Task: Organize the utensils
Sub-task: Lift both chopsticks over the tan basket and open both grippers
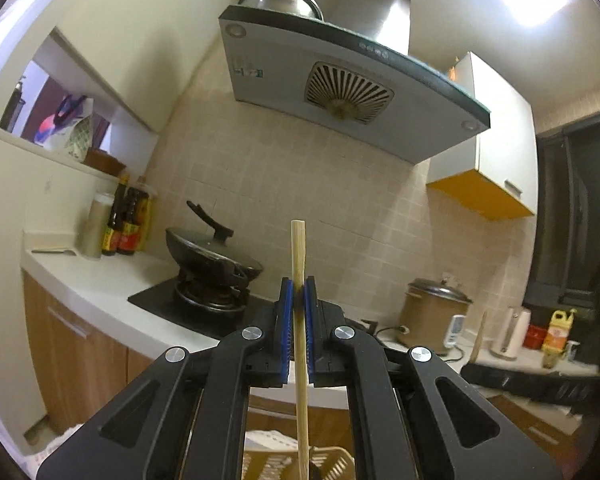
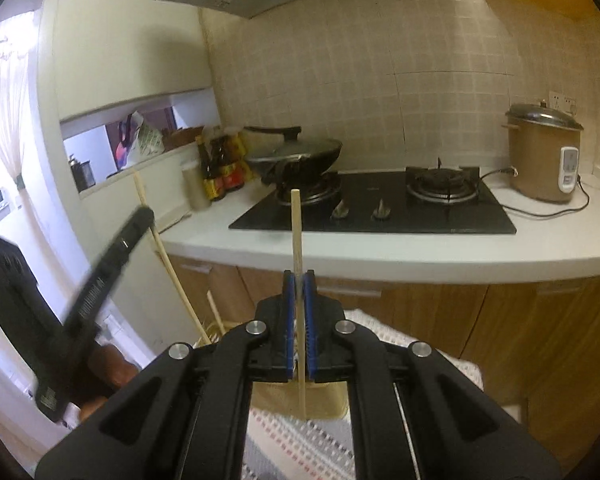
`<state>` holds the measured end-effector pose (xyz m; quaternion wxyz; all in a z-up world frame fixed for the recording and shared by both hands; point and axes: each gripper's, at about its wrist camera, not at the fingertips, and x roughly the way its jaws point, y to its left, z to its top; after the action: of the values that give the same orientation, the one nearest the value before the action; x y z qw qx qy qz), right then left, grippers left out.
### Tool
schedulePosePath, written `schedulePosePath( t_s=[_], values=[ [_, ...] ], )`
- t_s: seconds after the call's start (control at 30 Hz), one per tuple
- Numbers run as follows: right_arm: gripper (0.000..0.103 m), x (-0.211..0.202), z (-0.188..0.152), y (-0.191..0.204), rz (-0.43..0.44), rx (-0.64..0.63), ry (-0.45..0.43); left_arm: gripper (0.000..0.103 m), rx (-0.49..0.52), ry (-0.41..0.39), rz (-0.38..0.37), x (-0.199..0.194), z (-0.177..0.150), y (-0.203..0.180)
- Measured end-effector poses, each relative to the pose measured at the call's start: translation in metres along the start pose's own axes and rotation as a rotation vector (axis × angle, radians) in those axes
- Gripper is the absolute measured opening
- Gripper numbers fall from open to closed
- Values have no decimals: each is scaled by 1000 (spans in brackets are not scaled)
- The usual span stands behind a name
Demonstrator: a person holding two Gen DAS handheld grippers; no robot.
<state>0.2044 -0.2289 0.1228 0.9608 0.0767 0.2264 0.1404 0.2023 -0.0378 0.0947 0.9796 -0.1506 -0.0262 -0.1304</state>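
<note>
In the left wrist view my left gripper is shut on a pale wooden chopstick. The stick stands upright between the blue pads and runs down past the lower edge. A yellow slatted basket lies below it. My right gripper is shut on a second upright chopstick, whose lower end hangs over the yellow basket. The right wrist view also shows the left gripper as a blurred black shape at the left, with its chopstick slanting down towards the basket.
A white counter carries a black gas hob, a lidded wok, sauce bottles and a brown rice cooker. A range hood hangs overhead. A patterned cloth lies under the basket.
</note>
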Motion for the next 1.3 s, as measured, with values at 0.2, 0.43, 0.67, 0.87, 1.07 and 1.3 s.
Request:
schedulePosePath(
  t_s=[0.2, 0.43, 0.67, 0.87, 1.07, 1.3],
  values=[
    [3, 25, 15, -9, -1, 15, -8, 3, 27, 16, 57, 28, -25, 6],
    [5, 39, -24, -33, 37, 22, 160, 3, 17, 107, 51, 40, -44, 27],
    [17, 106, -86, -111, -47, 270, 512, 3, -4, 147, 10, 40, -48, 33],
    [43, 181, -95, -134, -106, 394, 644, 3, 29, 127, 4, 36, -46, 32],
    [30, 230, -108, -140, -191, 458, 716, 3, 43, 97, -1, 32, -43, 34],
    [18, 259, -119, -142, -272, 414, 746, 3, 1, 116, 2, 37, -47, 46]
  ],
)
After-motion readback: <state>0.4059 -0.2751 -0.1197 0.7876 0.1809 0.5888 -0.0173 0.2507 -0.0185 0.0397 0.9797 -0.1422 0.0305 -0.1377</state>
